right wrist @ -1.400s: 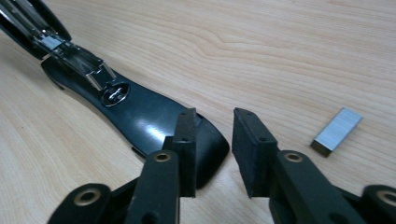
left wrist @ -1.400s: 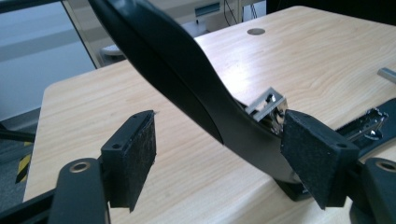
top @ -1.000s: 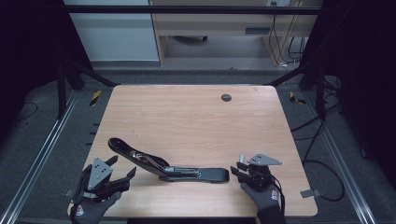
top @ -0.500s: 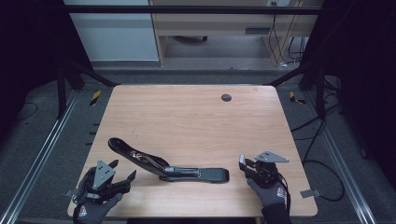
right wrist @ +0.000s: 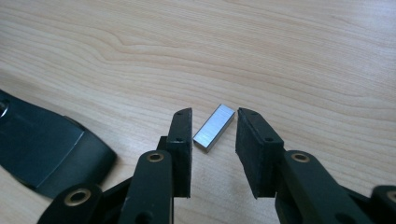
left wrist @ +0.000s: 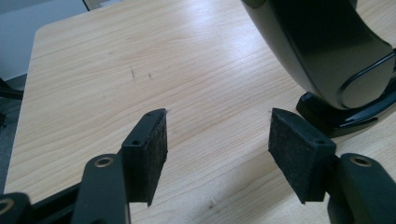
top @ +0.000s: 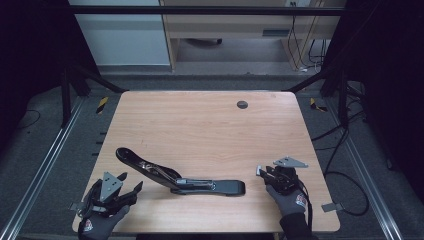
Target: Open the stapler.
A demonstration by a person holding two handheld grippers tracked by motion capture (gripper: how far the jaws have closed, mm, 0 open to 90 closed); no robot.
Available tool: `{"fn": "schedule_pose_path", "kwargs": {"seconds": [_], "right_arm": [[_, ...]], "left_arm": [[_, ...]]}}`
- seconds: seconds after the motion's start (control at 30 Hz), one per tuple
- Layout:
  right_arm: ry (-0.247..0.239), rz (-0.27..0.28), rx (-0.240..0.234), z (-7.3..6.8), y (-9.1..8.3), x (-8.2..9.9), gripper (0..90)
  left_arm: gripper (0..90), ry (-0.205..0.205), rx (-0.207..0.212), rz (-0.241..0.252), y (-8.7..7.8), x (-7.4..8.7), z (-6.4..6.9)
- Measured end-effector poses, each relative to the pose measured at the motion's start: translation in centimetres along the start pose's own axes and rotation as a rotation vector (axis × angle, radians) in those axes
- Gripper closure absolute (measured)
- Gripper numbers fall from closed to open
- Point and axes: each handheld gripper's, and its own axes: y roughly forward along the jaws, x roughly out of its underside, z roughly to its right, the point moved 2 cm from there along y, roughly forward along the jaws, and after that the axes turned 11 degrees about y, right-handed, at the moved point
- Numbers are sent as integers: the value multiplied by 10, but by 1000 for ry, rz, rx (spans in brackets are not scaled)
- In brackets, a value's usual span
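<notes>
A black stapler (top: 175,180) lies swung open near the table's front edge, its arm raised toward the left. My left gripper (top: 131,181) sits just left of that arm. In the left gripper view the left gripper (left wrist: 217,140) has bare wood between its pads and the stapler (left wrist: 327,51) close at the right. Its jaws have just been closing with nothing between them. My right gripper (top: 265,174) rests to the right of the stapler's base. In the right gripper view a small silver strip of staples (right wrist: 214,127) lies between the tips of the right gripper (right wrist: 215,115), with a gap on each side.
A dark round grommet (top: 242,104) sits in the wooden table (top: 200,125) near its far edge. The stapler's flat base (right wrist: 42,154) lies left of the right gripper. Cables run over the floor beyond the table's right edge.
The left gripper's jaws stand narrower than before. The right hand has shifted a little to the right, away from the end of the stapler's base.
</notes>
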Motion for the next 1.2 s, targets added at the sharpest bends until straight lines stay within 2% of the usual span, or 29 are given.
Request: {"fn": "schedule_pose_path", "kwargs": {"seconds": [0.13,0.23,0.27,0.37,0.43,0.47,0.5,0.57,0.63,0.67,0.9,0.93,1.2], "right_arm": [[9,-11,10,2,6,-3,670],[-5,-19,20,3,11,-5,669],[12,-26,16,1,12,-6,669],[10,-41,31,1,17,-8,668],[14,-43,35,0,19,-9,666],[1,-39,40,0,22,-10,664],[18,-49,35,-1,23,-10,664],[0,-53,46,-1,27,-11,661],[13,-67,48,-3,29,-12,661],[-1,-66,63,-3,31,-12,659],[19,-86,77,-5,37,-13,659],[7,-86,84,-4,38,-13,662],[6,-107,98,-4,40,-13,738]], "left_arm": [[400,5,-10,-2,0,1,-2],[412,11,-18,-5,1,2,-3],[417,10,-20,-6,1,3,-4],[408,3,-29,-16,2,4,-5],[396,-5,-24,-19,4,6,-5],[393,-7,-20,-23,4,6,-5],[390,-9,-16,-26,5,7,-5],[386,-7,-13,-28,5,7,-5],[383,-2,-13,-29,6,7,-4],[383,-1,-13,-30,6,7,-4],[380,-2,-4,-38,7,7,-4],[380,-2,-4,-38,7,7,-4],[380,0,-2,-44,7,8,-4]]}}
